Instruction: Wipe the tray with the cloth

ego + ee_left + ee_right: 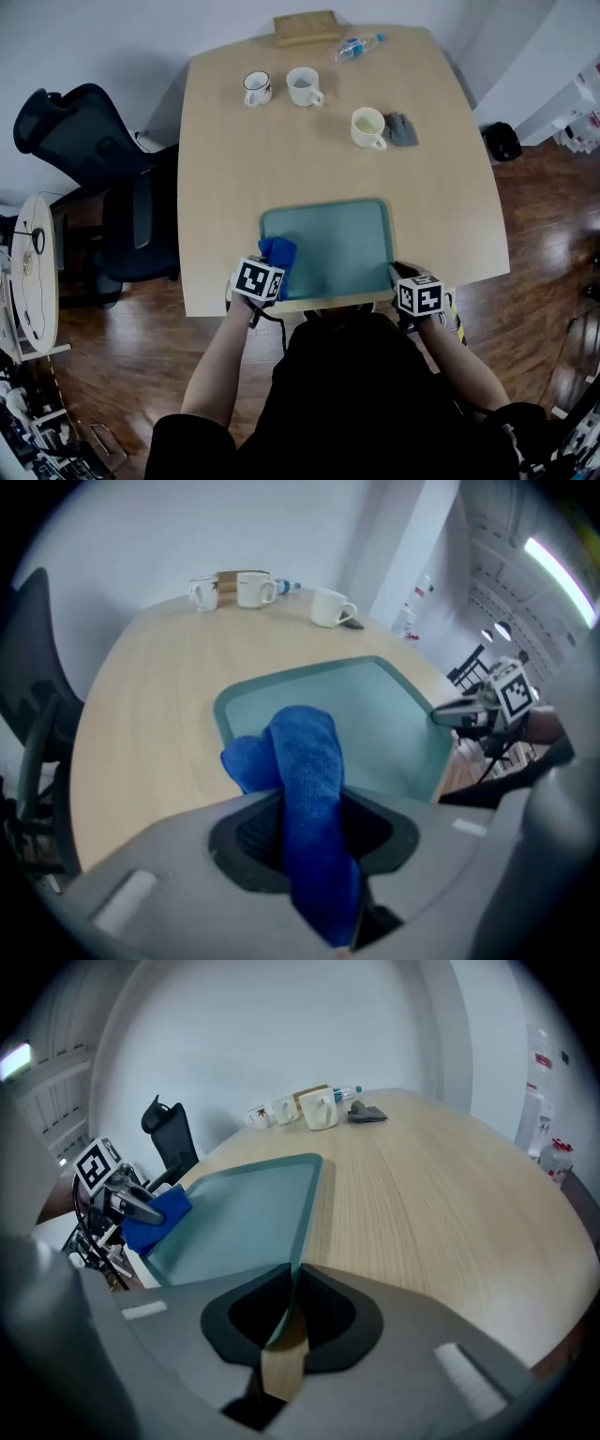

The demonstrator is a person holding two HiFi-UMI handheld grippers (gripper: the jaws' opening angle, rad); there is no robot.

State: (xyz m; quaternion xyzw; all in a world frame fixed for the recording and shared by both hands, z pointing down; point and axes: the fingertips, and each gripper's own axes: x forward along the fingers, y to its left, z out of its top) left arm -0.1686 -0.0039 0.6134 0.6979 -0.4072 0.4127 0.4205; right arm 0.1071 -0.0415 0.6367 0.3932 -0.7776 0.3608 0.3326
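A teal tray lies at the table's near edge. My left gripper is at the tray's near left corner, shut on a folded blue cloth. In the left gripper view the cloth stands up between the jaws and its end hangs over the tray's corner. My right gripper is at the tray's near right corner, shut on the rim. In the right gripper view the jaws pinch the tray's thin edge, and the cloth shows at the far side.
Two white mugs stand at the table's far side, a third mug beside a grey cloth. A plastic bottle and a wooden box lie at the back edge. A black office chair stands to the left.
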